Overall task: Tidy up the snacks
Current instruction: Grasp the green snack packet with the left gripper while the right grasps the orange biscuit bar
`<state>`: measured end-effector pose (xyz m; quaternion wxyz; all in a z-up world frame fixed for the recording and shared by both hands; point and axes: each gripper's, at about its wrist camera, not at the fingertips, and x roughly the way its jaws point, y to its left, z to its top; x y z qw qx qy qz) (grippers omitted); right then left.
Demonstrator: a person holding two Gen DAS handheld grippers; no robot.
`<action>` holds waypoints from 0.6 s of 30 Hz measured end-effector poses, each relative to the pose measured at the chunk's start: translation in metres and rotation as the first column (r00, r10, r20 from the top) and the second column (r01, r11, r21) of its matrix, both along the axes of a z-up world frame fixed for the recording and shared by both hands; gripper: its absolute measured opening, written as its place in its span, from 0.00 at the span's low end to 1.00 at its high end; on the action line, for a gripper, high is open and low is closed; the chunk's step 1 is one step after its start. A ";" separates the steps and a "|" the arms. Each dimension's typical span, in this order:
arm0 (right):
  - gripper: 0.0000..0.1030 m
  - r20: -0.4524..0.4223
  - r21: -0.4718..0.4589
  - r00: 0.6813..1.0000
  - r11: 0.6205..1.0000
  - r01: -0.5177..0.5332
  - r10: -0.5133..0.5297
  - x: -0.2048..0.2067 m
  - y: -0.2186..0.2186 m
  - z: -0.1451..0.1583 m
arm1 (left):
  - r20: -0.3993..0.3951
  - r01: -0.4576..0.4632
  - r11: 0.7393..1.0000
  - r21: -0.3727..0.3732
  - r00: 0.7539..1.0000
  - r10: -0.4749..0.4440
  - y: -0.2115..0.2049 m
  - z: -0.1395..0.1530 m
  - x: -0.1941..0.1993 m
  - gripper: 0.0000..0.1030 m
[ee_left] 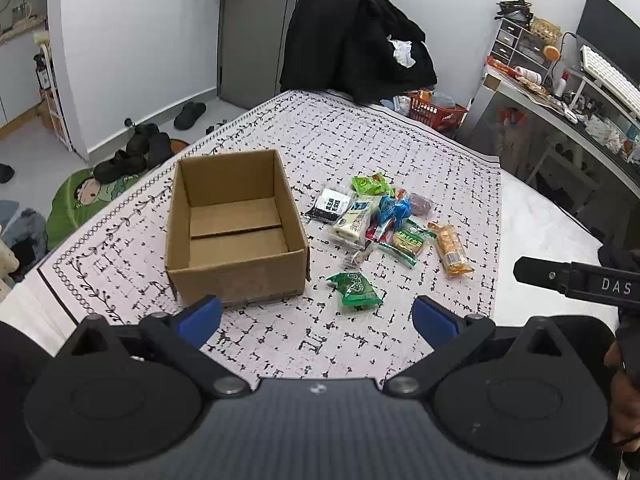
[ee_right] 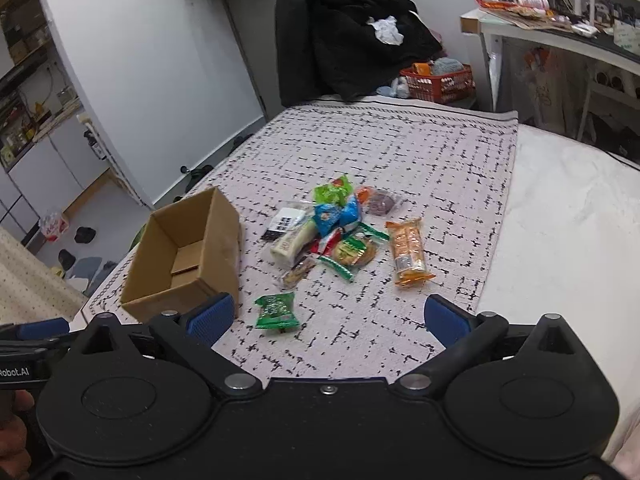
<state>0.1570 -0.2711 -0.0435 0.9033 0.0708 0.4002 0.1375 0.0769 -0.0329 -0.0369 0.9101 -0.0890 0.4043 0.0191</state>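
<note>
"DAS" in white caps on black body of right gripper [ee_left: 576, 280], seen from left wrist view. "Robot.AI", start cut off by frame edge, on left gripper [ee_right: 16, 372] in right wrist view. Snack wrappers [ee_left: 376, 220] carry print, too small/blurred to read.

Your box [ee_left: 236, 228] sits open on the cloth [ee_left: 360, 132], left of the snack pile [ee_left: 376, 220]. One packet [ee_left: 355, 289] lies apart, nearer you than the pile. A long packet [ee_left: 450, 249] lies at the pile's right edge. A draped chair [ee_left: 356, 36] stands behind the bed.
</note>
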 end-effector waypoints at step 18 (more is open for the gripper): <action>0.82 -0.112 0.016 0.993 0.999 0.041 -0.039 0.064 -0.014 -0.046 | -0.059 -0.022 0.999 -0.044 0.998 0.019 -0.027 -0.041 0.065 0.88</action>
